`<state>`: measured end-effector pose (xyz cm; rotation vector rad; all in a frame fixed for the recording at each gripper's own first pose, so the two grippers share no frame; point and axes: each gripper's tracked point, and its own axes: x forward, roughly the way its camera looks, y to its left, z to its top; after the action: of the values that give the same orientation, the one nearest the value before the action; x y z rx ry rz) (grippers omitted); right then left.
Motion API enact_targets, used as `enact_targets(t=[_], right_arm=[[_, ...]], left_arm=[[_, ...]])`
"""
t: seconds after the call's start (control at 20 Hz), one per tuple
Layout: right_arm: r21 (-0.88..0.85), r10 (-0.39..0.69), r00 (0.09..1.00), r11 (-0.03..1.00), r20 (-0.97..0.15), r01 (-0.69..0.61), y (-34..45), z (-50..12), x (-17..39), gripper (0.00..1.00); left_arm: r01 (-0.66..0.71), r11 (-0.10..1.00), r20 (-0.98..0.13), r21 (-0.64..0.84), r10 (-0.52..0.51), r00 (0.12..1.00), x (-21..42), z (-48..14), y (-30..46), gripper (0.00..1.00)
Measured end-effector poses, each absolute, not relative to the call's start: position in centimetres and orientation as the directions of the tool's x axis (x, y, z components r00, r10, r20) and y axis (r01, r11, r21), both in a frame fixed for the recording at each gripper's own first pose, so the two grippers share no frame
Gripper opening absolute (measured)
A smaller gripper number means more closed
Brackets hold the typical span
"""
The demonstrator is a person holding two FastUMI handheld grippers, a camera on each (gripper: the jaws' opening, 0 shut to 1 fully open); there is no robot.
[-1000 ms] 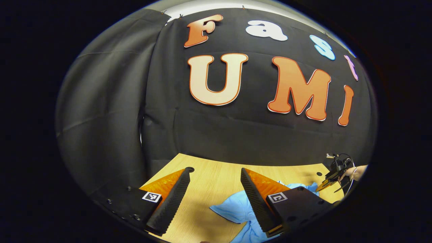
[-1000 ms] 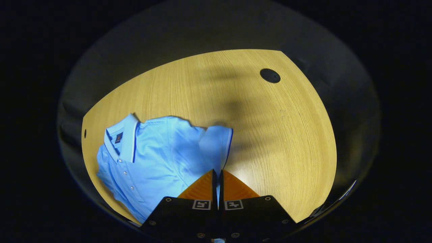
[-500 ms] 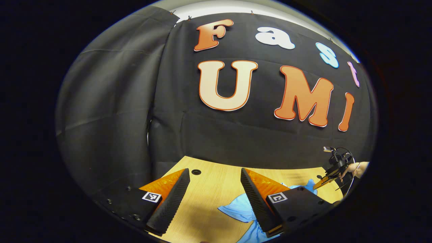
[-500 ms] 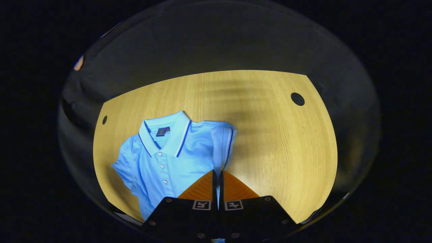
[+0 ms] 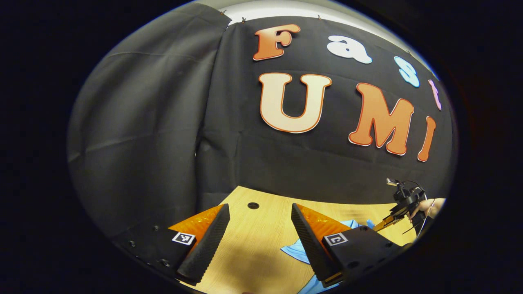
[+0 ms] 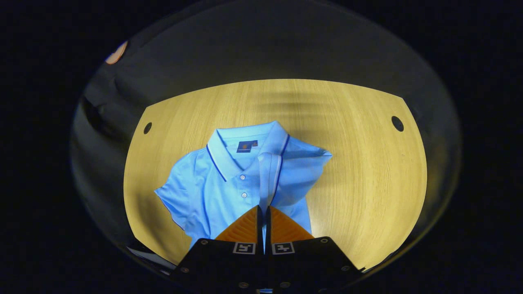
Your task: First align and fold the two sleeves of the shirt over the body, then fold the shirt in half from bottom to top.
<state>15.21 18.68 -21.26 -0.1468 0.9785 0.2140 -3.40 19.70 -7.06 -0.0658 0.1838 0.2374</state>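
A light blue polo shirt lies on the wooden table, collar at the far end, buttons up. My right gripper is shut on the shirt's right sleeve, holding its dark-trimmed cuff lifted above the middle of the body. The other sleeve lies spread out at the left. In the left gripper view my left gripper hangs open above the table with nothing between its fingers, and a corner of the shirt shows beside its right finger. Farther off at the right edge there, the right gripper shows in a hand.
Black cloth walls the booth behind and beside the table. Round cable holes sit in the tabletop's far corners, one of them also in the left gripper view. Bare wood lies to the right of the shirt.
My right gripper has carried the sleeve leftward over the shirt body, so the shirt now sits centred in its view. My left gripper has drifted left, still open.
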Motion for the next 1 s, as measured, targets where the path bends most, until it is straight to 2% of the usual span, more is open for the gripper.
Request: enact_targets(t=[0.05, 0.1, 0.25, 0.3, 0.35, 0.45, 0.5, 0.6, 0.65, 0.7, 0.75, 0.8, 0.85, 1.0], right_arm=[[-0.016, 0.129, 0.534, 0.966, -0.835, -0.259, 19.9, -21.6, 15.1, 0.00], [0.004, 0.154, 0.526, 0.961, -0.836, -0.276, 21.1, -21.9, 14.7, 0.01], [0.010, 0.168, 0.519, 0.956, -0.838, -0.292, 23.5, -23.4, 14.4, 0.01], [0.007, 0.163, 0.514, 0.956, -0.842, -0.292, 23.8, -24.0, 14.3, 0.07], [0.008, 0.165, 0.507, 0.955, -0.846, -0.298, 24.2, -24.3, 14.1, 0.06], [0.012, 0.174, 0.501, 0.951, -0.848, -0.310, 24.7, -24.7, 13.7, 0.12], [0.012, 0.181, 0.506, 0.948, -0.843, -0.319, 24.8, -24.7, 13.6, 0.21], [0.002, 0.178, 0.533, 0.949, -0.827, -0.314, 24.6, -24.0, 13.5, 0.50], [-0.002, 0.177, 0.548, 0.951, -0.818, -0.310, 24.3, -23.7, 13.4, 0.59], [-0.007, 0.176, 0.565, 0.952, -0.806, -0.307, 24.0, -23.1, 13.1, 0.77], [-0.012, 0.177, 0.585, 0.953, -0.792, -0.303, 23.6, -22.4, 12.9, 0.95], [-0.016, 0.176, 0.604, 0.954, -0.777, -0.299, 23.1, -21.8, 12.7, 0.99], [-0.018, 0.179, 0.618, 0.954, -0.766, -0.299, 22.6, -21.3, 12.4, 0.98], [-0.002, 0.194, 0.637, 0.956, -0.746, -0.293, 20.9, -20.5, 10.9, 0.99]], left_arm=[[-0.248, 0.968, -0.193, -0.041, 0.236, 0.952, -3.4, -7.3, 20.1, 0.95], [-0.259, 0.965, -0.196, -0.035, 0.247, 0.949, -3.6, -7.3, 20.6, 0.99], [-0.264, 0.964, -0.195, -0.016, 0.256, 0.947, -3.8, -7.1, 21.0, 0.99], [-0.264, 0.964, -0.196, -0.012, 0.257, 0.946, -3.8, -7.2, 21.1, 0.99], [-0.263, 0.965, -0.198, -0.012, 0.255, 0.946, -3.8, -7.1, 21.0, 0.99], [-0.259, 0.966, -0.200, -0.012, 0.251, 0.947, -3.9, -7.2, 20.7, 0.99], [-0.258, 0.966, -0.201, -0.014, 0.250, 0.947, -3.8, -7.2, 20.7, 0.99], [-0.257, 0.966, -0.208, -0.020, 0.247, 0.946, -3.5, -7.5, 20.4, 0.99], [-0.254, 0.967, -0.215, -0.025, 0.243, 0.946, -3.4, -7.6, 20.1, 0.99], [-0.253, 0.967, -0.225, -0.031, 0.239, 0.944, -3.3, -8.0, 19.7, 0.95], [-0.253, 0.967, -0.236, -0.038, 0.237, 0.942, -3.1, -8.2, 19.4, 0.99], [-0.252, 0.966, -0.249, -0.047, 0.233, 0.940, -2.7, -8.7, 19.1, 0.95], [-0.254, 0.966, -0.267, -0.054, 0.231, 0.936, -2.3, -9.1, 18.7, 0.99], [-0.230, 0.970, -0.355, -0.080, 0.188, 0.916, -1.2, -11.7, 16.5, 0.99]])
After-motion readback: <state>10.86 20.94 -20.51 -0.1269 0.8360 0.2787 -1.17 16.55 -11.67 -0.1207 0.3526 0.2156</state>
